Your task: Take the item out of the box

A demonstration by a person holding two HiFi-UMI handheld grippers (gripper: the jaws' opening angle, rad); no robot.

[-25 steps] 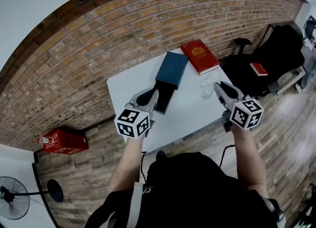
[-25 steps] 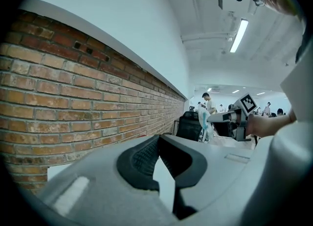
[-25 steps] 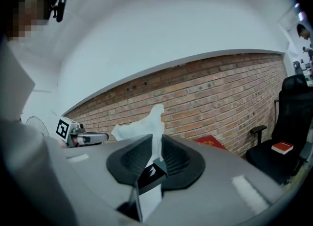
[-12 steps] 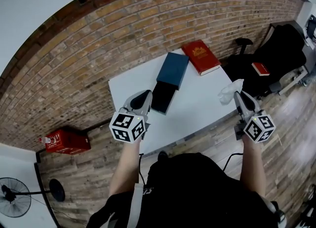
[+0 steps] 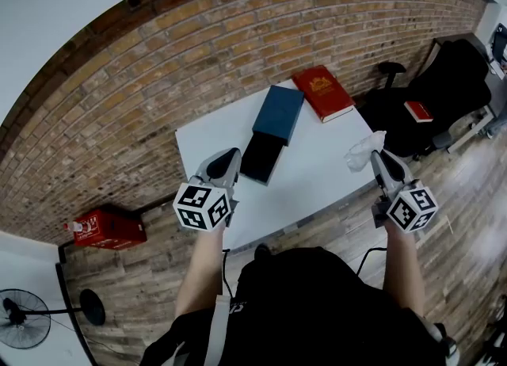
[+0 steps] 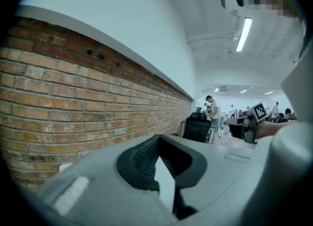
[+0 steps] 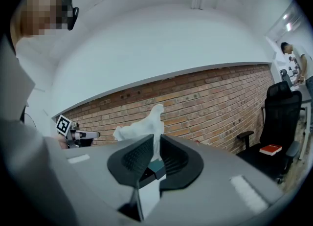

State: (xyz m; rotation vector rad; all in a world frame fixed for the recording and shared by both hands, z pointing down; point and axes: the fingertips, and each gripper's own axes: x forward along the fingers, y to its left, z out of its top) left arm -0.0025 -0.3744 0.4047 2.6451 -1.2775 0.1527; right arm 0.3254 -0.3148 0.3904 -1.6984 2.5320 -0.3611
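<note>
On the white table [image 5: 317, 176] lies the box: a dark blue sleeve [image 5: 279, 112] with a black inner tray [image 5: 261, 158] slid out toward me. My right gripper [image 5: 375, 155] hangs over the table's right edge. Its jaws are closing, pressed on a crumpled white item [image 5: 362, 149] that sticks up past the pads. The right gripper view shows the white item [image 7: 143, 126] pinched in the right gripper [image 7: 155, 144]. My left gripper [image 5: 231, 154] sits just left of the tray, off the box, shut with nothing in it; the left gripper [image 6: 157, 140] points at the brick wall.
A red book [image 5: 323, 91] lies at the table's far right corner. A black office chair [image 5: 444, 91] with a small red book [image 5: 417, 111] stands to the right. A red case [image 5: 107, 227] and a fan [image 5: 24, 321] are on the wooden floor at left.
My right gripper lifted the white item off the table and carried it right, past the edge. My left gripper drew back left, away from the black tray.
</note>
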